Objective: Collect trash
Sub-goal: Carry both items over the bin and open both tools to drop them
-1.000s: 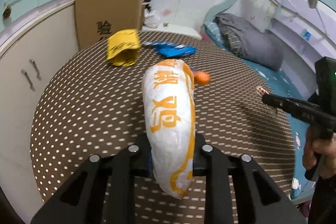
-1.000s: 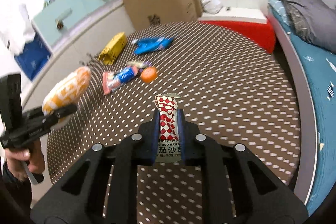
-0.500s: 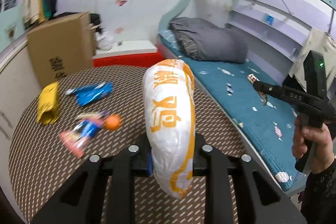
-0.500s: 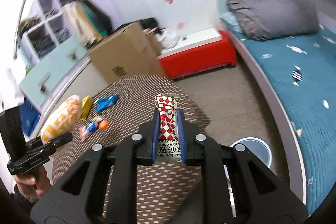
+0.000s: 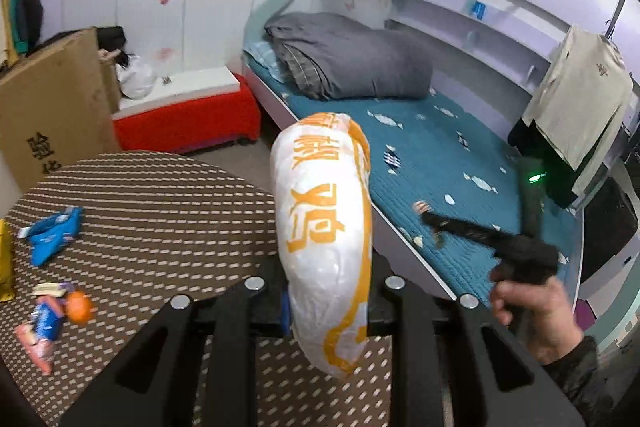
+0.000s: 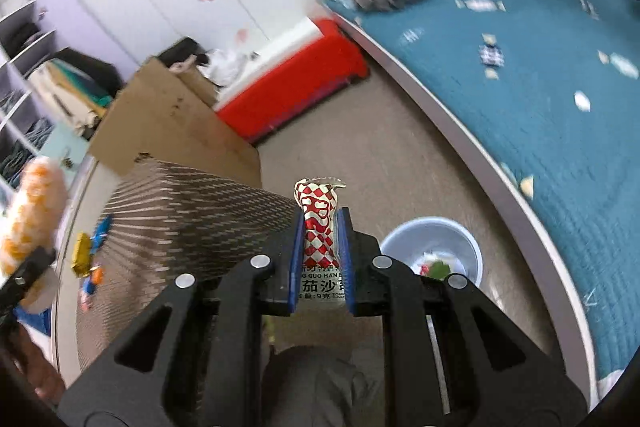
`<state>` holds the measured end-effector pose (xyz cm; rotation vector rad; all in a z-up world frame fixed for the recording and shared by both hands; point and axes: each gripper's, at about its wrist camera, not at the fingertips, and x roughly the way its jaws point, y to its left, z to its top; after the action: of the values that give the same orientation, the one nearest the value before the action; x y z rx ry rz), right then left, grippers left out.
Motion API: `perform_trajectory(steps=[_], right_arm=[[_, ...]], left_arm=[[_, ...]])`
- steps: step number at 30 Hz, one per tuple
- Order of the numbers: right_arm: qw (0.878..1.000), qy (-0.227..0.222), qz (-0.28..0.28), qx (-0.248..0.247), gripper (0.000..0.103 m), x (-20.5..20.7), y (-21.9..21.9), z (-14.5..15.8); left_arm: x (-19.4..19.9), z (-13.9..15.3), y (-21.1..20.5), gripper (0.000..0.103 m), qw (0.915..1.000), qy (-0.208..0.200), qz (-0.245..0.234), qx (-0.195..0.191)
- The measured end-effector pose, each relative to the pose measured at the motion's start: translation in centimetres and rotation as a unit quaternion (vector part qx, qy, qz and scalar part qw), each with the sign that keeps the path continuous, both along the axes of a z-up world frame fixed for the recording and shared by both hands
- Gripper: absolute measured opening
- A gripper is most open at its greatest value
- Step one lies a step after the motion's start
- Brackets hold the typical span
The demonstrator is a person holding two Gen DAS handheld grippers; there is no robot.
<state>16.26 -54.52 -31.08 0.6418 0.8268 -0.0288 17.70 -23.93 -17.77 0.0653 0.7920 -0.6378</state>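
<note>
My left gripper (image 5: 326,301) is shut on a puffy white and orange snack bag (image 5: 324,227), held upright above the right edge of the round dotted table (image 5: 160,211). My right gripper (image 6: 320,247) is shut on a small red and white checkered sachet (image 6: 319,223), held off the table above the floor, just left of a pale blue trash bin (image 6: 436,233) with some trash inside. A blue wrapper (image 5: 52,233), a yellow bag (image 5: 5,263), an orange ball (image 5: 79,306) and a pink and blue wrapper (image 5: 42,327) lie on the table's left side.
A cardboard box (image 5: 48,107) and a red bench (image 5: 188,119) stand beyond the table. A bed with a teal cover (image 5: 440,163) and grey bedding (image 5: 352,63) runs along the right. The bin stands on the floor between table and bed.
Both grippers have swung right, away from the table toward the bed side. The right gripper has tilted down, and the trash bin now shows right beside it.
</note>
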Motion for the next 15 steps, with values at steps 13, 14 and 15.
perform_trajectory(steps=[13,14,15], right_arm=[[0.987,0.076,-0.095,0.102,0.080,0.3,-6.6,-10.8],[0.988,0.071,-0.099,0.098,0.081,-0.4,-6.9,-10.3],[0.988,0.066,-0.102,0.096,0.081,-1.0,-7.2,-9.8]], left_arm=[[5.0,-6.8,-10.8,0.023,0.9947,0.076,-0.036,0.060],[5.2,-7.5,-11.6,0.023,0.9936,0.082,-0.041,0.065],[5.5,-8.0,-12.3,0.023,0.9927,0.089,-0.044,0.070]])
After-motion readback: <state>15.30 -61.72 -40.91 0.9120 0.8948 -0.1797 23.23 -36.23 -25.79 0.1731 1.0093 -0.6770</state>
